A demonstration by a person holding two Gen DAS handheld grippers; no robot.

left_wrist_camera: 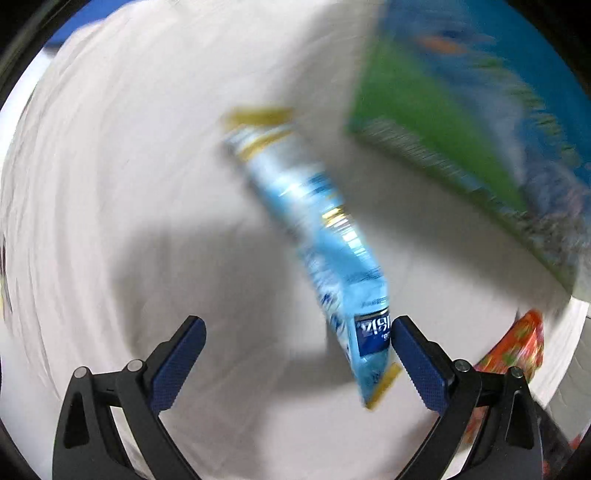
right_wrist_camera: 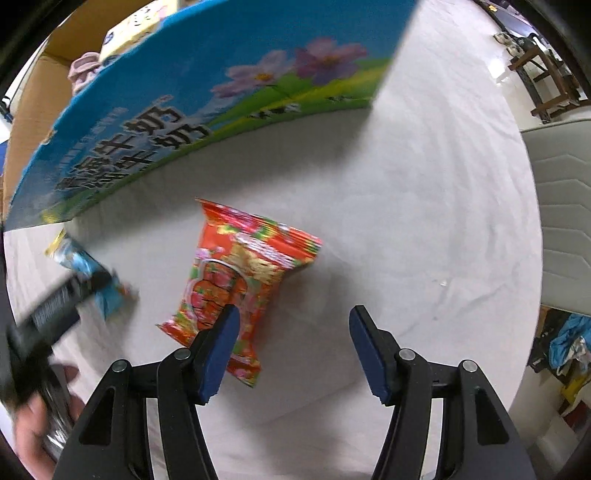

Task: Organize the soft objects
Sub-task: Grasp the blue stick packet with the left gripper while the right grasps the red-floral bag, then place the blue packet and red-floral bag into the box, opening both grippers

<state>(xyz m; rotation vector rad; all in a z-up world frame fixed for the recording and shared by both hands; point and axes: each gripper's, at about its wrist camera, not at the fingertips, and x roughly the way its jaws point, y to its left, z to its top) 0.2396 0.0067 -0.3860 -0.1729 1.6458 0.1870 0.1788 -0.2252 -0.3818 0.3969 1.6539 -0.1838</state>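
Note:
A long light-blue snack packet lies on the white tablecloth. My left gripper is open above it, and the packet's near end sits just inside the right finger; this view is blurred. A red-orange packet lies flat under my right gripper, which is open. Its left finger covers the packet's lower part, and the pads press on nothing. The right wrist view also shows the left gripper as a blur over the blue packet. The red packet appears beside the left gripper's right finger.
A big blue-green carton with flowers stands open at the back, with a pink soft thing and a pale package inside. A person's hand is at the lower left. A grey chair stands past the table's right edge.

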